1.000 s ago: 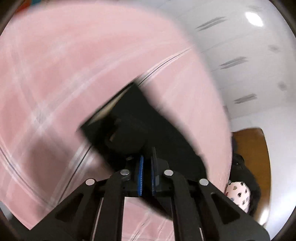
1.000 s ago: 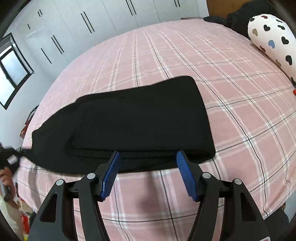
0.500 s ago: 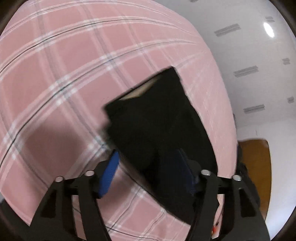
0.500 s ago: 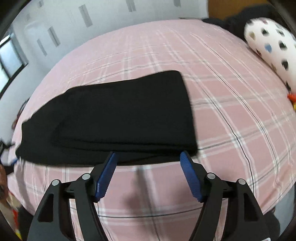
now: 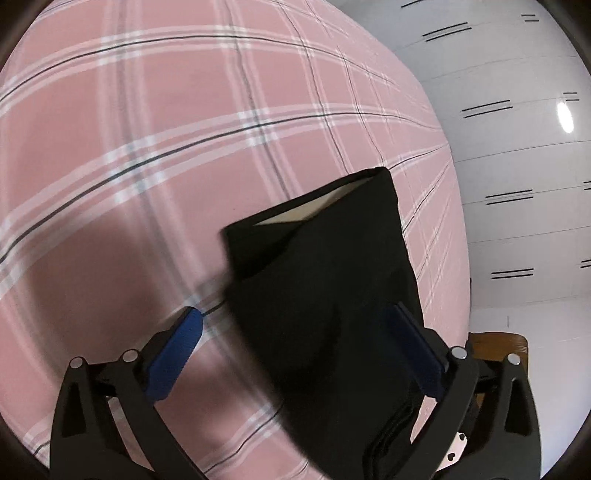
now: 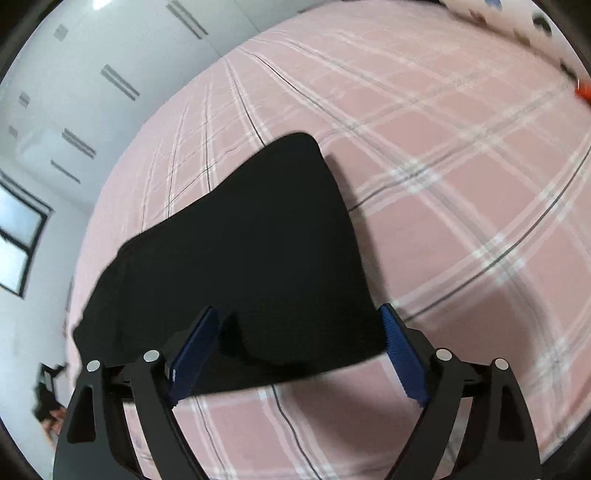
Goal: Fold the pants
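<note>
The black pants [image 5: 325, 295] lie folded into a compact stack on the pink plaid bedspread [image 5: 147, 129], and both grippers hang over them pointing steeply down.

In the left wrist view, the left gripper [image 5: 295, 325] has just been opening and its jaws now stand very wide. The pants run up between the two blue pads [image 5: 177, 347], nearer the right-hand pad, which is dim against the dark cloth; whether that pad touches the fabric cannot be told. The left-hand pad is clear of the cloth, over bare bedspread. Ahead of the jaws the pants end in an edge where a pale inner lining [image 5: 310, 208] shows (a thin light strip under the top layer).

In the right wrist view, the right gripper [image 6: 299, 332] has also just been opening; its jaws are spread wide with nothing gripped. The near edge of the pants lies between and just beyond the fingertips, and the stack stretches away ahead and to the left of the jaws. A heart-print pillow [image 6: 517, 14] sits far ahead, to the right of the jaws, blurred at the frame's edge.

White wardrobe doors [image 5: 517, 166] stand beyond the bed.
</note>
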Available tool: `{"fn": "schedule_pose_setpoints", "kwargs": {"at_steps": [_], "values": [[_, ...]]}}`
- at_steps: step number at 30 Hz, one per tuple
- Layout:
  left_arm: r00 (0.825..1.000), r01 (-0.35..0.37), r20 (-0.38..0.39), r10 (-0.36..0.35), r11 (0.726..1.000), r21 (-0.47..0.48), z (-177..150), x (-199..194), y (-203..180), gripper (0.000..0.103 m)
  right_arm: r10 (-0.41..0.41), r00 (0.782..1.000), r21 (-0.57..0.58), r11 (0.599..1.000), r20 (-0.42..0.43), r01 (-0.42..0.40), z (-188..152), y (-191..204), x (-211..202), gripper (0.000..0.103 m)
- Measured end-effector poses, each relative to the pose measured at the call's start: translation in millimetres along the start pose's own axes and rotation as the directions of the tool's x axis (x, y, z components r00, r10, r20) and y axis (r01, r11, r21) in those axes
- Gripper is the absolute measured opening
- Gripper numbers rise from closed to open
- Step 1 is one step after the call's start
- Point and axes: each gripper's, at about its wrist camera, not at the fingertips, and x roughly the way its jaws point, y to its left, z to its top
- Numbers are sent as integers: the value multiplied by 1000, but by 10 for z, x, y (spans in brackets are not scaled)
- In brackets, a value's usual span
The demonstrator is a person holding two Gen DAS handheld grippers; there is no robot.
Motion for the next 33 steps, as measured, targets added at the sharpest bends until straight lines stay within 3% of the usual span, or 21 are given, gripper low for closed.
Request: {"fn": "schedule_pose_setpoints", "kwargs": {"at_steps": [1,2,3,4,9,13,15,18,20,22,23,25,26,27,29,31,33], "values": [[1000,-10,0,10,1000,18,21,19,-46,89,3,1000,15,1000,12,-3,-4,-17,11,79],[1000,-12,4,12,999,30,35,-65,-58,76,19,999,18,1000,31,-20,-6,-17,-1,52],[1000,-2,-7,2,999,51,50,-47,-112,42,63,998,32,997,16,-63,4,-18,8,30],[999,-4,-32,6,998,60,63,-20,-147,16,96,995,68,993,12,-96,19,-24,-15,29],[994,67,-93,-59,994,85,166,-203,-376,14,142,990,-17,990,22,-142,184,254,-441,21],[986,116,-135,-98,985,130,147,-535,-492,13,93,995,-105,990,18,-91,239,316,-835,19],[986,91,-155,-67,984,156,29,-638,-407,14,43,999,-108,993,16,-41,187,181,-897,20],[981,1,-193,32,986,168,-184,-446,-201,14,-4,994,-45,999,-105,-1,52,-274,-634,24],[978,-57,-190,86,987,149,-263,-316,-63,15,-101,984,-45,994,-150,95,-78,-404,-497,33],[981,-38,-183,59,992,119,-283,-326,18,16,-151,988,-100,984,-29,147,-160,-219,-701,37],[982,-34,-178,56,992,120,-289,-368,12,16,-192,979,-160,967,66,201,-232,6,-846,40],[984,-41,-166,67,987,155,-289,-408,-63,17,-231,958,-281,920,171,272,-374,422,-956,58],[984,-51,-159,79,983,175,-354,-488,-77,17,-217,951,-385,877,220,289,-491,746,-954,69],[984,-66,-151,96,978,197,-354,-471,-131,17,-200,954,-434,856,223,281,-532,897,-914,74],[984,-87,-136,119,971,225,-379,-470,-209,17,-184,952,-536,792,246,292,-688,1296,-798,74],[983,-100,-129,132,967,233,-392,-442,-248,18,-212,923,-559,744,320,365,-766,1523,-757,71],[982,-103,-134,136,968,228,-403,-400,-220,20,-235,871,-504,739,431,448,-767,1621,-891,69]]}}
